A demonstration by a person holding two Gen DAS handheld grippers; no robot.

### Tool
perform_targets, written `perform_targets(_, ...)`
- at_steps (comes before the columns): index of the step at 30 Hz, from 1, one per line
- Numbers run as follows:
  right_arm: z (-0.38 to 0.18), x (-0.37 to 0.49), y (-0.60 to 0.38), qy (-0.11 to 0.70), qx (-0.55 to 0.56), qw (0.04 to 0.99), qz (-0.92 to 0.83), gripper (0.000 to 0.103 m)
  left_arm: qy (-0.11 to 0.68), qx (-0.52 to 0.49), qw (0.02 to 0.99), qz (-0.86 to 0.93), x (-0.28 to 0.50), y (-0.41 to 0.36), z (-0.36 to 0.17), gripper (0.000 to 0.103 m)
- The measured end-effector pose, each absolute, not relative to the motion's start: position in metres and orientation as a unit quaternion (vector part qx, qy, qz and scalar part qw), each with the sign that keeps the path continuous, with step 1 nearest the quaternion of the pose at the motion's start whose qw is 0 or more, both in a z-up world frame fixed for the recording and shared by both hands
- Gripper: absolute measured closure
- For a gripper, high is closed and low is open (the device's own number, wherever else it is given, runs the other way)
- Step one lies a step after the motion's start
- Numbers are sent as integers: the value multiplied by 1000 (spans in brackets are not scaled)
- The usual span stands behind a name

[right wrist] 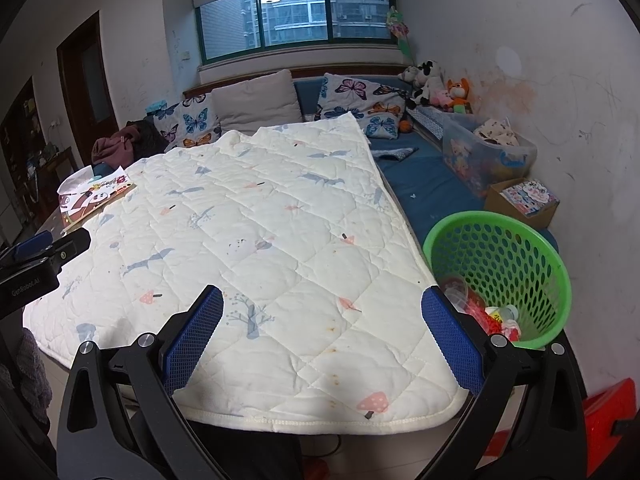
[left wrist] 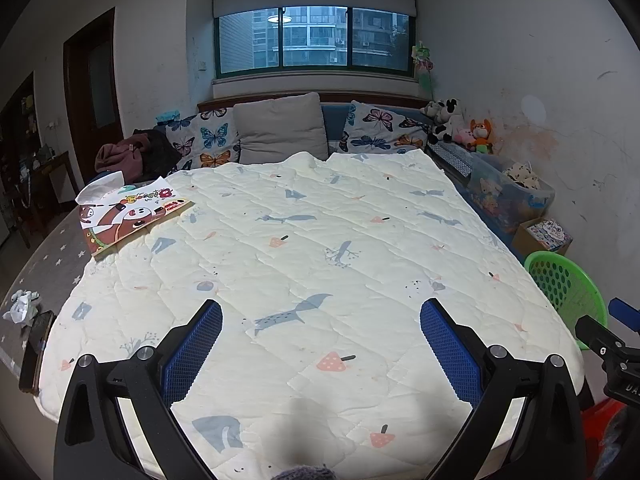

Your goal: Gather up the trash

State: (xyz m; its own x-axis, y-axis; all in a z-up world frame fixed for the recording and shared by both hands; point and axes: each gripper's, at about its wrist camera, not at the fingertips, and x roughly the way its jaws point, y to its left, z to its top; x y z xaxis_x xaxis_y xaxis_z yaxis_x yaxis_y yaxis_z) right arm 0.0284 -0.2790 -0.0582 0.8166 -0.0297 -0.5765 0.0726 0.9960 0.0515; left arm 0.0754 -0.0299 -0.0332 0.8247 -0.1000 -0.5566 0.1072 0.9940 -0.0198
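Observation:
A green perforated basket (right wrist: 500, 276) stands right of the quilted table and holds red and white trash (right wrist: 496, 320); the left wrist view catches its rim (left wrist: 564, 280) at the right. A crumpled white paper wad (left wrist: 24, 306) lies on the grey star rug left of the table. My left gripper (left wrist: 320, 344) hangs open over the near part of the cream quilt (left wrist: 320, 220), nothing between its blue pads. My right gripper (right wrist: 322, 344) is open too, above the quilt's near right corner (right wrist: 280, 240), its right finger (right wrist: 452, 344) beside the basket.
A picture book (left wrist: 132, 216) lies at the table's far left corner. Behind are a sofa with butterfly cushions (left wrist: 212, 140), plush toys (left wrist: 460, 120), a clear storage bin (right wrist: 484, 152) and a cardboard box (right wrist: 524, 200). A dark phone-like object (left wrist: 36, 348) lies left of the table. A red stool (right wrist: 600, 412) stands low right.

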Motion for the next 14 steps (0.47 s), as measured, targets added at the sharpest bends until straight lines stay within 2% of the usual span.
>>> perform_targets(14,-58,30,-278,304,37,952,-26,4,297,6,953,-59,77,-30,-35,7)
